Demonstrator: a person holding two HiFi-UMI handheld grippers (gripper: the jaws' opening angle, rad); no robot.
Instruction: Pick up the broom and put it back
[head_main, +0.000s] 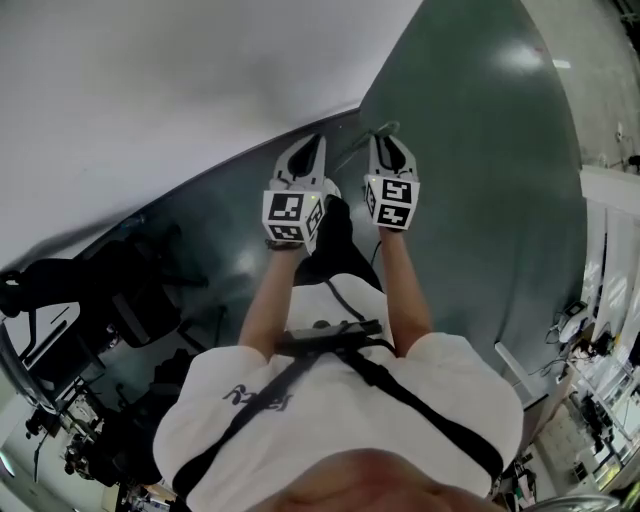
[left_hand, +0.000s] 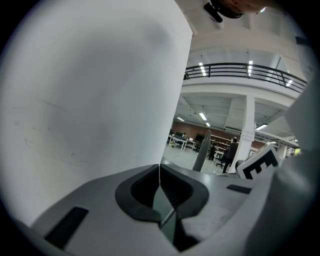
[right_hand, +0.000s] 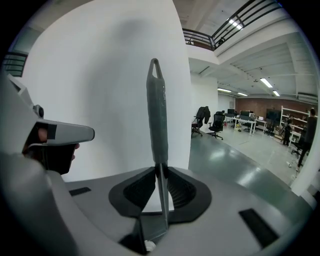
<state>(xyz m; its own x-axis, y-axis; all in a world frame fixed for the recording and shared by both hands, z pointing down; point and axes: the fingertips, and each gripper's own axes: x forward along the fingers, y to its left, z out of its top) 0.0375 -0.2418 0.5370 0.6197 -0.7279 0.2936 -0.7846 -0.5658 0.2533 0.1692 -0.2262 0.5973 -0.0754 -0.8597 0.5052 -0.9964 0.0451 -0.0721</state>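
We've got the broom, right tongs clamped on it; left tongs pinched together on nothing; setting it back in place remains, we reckon.

The white wall stands close ahead and to the left of the left fingers; there is no passage there. It ends at a corner just right of them, and beyond it the green floor lies open. The broom handle fills the gap between the right fingers. The left gripper flanks them closely on the left. Chairs stand well apart, ahead and to the right.
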